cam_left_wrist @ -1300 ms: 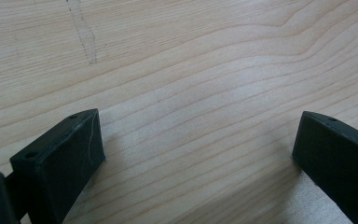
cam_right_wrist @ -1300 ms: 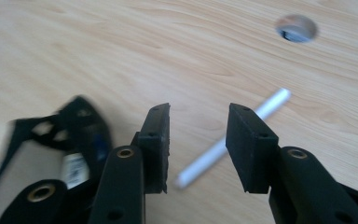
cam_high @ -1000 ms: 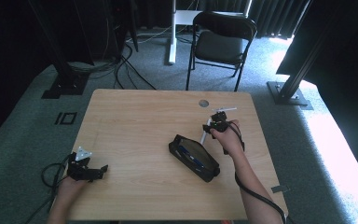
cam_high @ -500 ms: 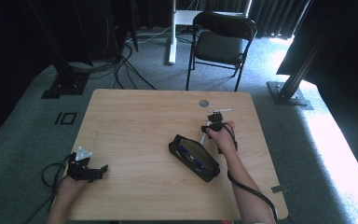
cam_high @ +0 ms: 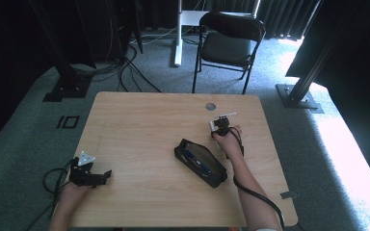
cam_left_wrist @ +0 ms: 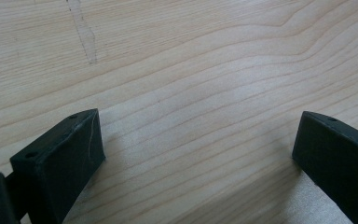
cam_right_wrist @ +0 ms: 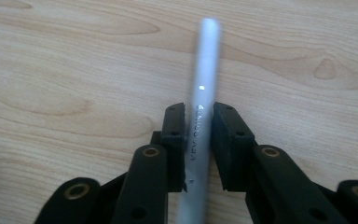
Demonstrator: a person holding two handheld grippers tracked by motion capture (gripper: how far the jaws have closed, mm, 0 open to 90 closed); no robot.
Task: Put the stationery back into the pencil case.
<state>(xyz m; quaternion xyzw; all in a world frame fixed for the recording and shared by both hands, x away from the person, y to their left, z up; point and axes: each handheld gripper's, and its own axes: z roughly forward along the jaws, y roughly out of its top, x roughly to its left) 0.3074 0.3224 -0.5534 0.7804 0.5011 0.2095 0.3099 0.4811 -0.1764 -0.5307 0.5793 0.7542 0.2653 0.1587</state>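
A slim silver pen [cam_right_wrist: 206, 56] runs between the jaws of my right gripper [cam_right_wrist: 199, 116], just above the wooden table [cam_right_wrist: 51, 70]. The jaws have just been closing and now press on the pen from both sides. In the high view the right gripper [cam_high: 218, 126] is at the table's right, just beyond an open black pencil case [cam_high: 200, 162] with blue items inside. My left gripper [cam_high: 105, 174] rests near the front left corner. Its jaws stand wide apart over bare wood [cam_left_wrist: 198, 135], with nothing between them.
A round cable hole [cam_high: 210, 106] sits near the table's far edge. Behind the table a black folding chair [cam_high: 229, 45] stands on grey carpet, with cables and stand bases to the far left. Cables trail from both grippers off the front edge.
The right hand has sunk a little toward the table and the case. The left hand and the case have not moved.
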